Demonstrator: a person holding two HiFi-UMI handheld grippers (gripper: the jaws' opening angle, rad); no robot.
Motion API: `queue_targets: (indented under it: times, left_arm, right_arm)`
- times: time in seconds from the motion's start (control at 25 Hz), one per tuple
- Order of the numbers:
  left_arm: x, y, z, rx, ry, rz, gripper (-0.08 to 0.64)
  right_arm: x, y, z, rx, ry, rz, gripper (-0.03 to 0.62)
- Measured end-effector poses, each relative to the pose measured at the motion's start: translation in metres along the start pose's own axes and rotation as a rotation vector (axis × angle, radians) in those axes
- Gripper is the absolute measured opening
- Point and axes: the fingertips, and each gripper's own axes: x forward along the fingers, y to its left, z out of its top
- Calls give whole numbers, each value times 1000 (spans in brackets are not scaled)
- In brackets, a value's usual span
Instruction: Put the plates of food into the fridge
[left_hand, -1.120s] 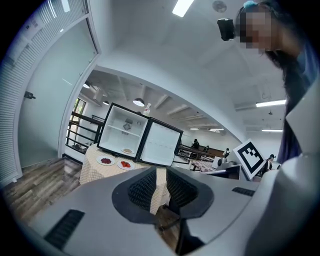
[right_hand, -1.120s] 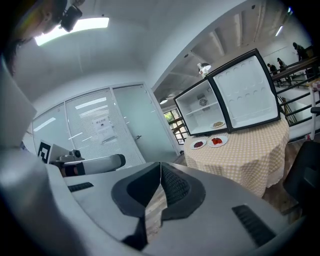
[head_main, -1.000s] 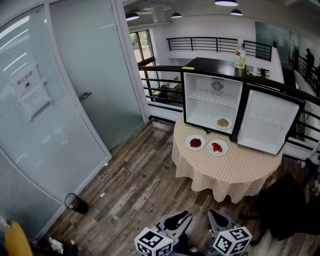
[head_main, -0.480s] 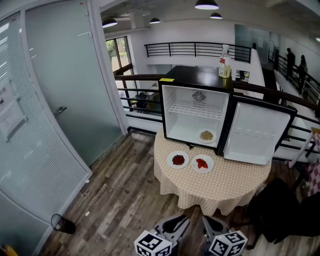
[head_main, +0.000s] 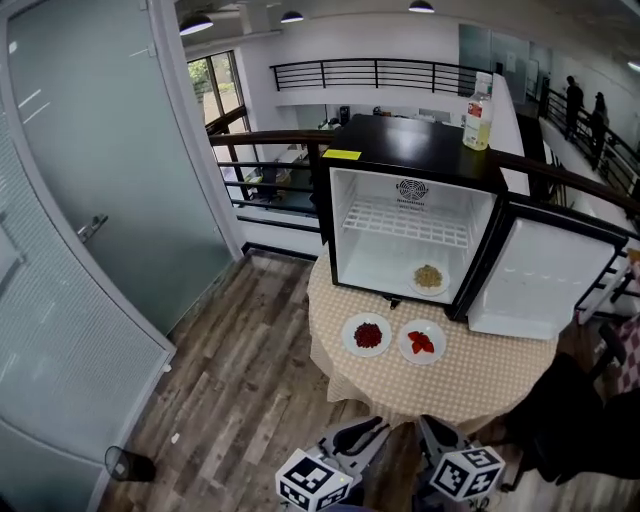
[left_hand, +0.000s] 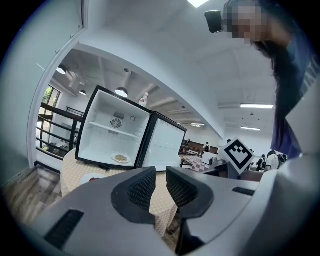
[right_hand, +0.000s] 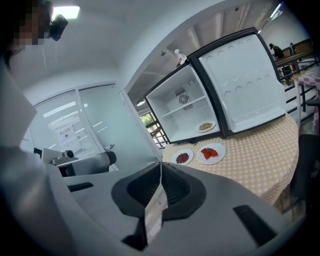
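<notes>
Plates: white plate of dark red food (head_main: 368, 335) and white plate of bright red pieces (head_main: 421, 341), side by side on the round checked-cloth table (head_main: 480, 375).
Fridge: small black fridge (head_main: 415, 150) just beyond them, door swung right; white plate of beige food (head_main: 428, 278) sits right on its floor.
Grippers: my left gripper (head_main: 365, 432) is a crack apart, my right gripper (head_main: 430, 435) closed; both hold nothing, off the table's near edge.

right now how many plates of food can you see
3. The tan plate sits inside the open fridge, on its floor. Two sit side by side on the table in front: dark red plate left, bright red plate right. None seems hidden.
</notes>
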Motion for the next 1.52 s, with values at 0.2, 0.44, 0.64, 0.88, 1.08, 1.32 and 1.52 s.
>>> queue_targets:
  times: [0.2, 0.44, 0.64, 0.88, 1.08, 1.32, 1.52]
  left_arm:
    - [7, 64, 17, 7, -18, -10, 63]
    - [30, 115, 24, -18, -17, -48, 63]
    - [62, 118, 12, -33, 8, -132, 63]
    - [100, 108, -19, -1, 84, -185, 63]
    - [128, 106, -35, -24, 105, -139, 63]
    - [152, 108, -32, -50, 91, -40, 62]
    - [156, 107, -33, -77, 82, 38, 63]
  right_arm:
    - [52, -9, 13, 35, 11, -40, 18]
    - [76, -47, 25, 60, 6, -156, 18]
    - [76, -103, 26, 106, 31, -247, 18]
    - [101, -173, 27, 202, 55, -234, 18]
    - [134, -224, 25, 245, 144, -208, 18]
    - [170, -262, 5, 367, 254, -159, 18]
    - [185, -273, -11, 440, 323, -103, 55]
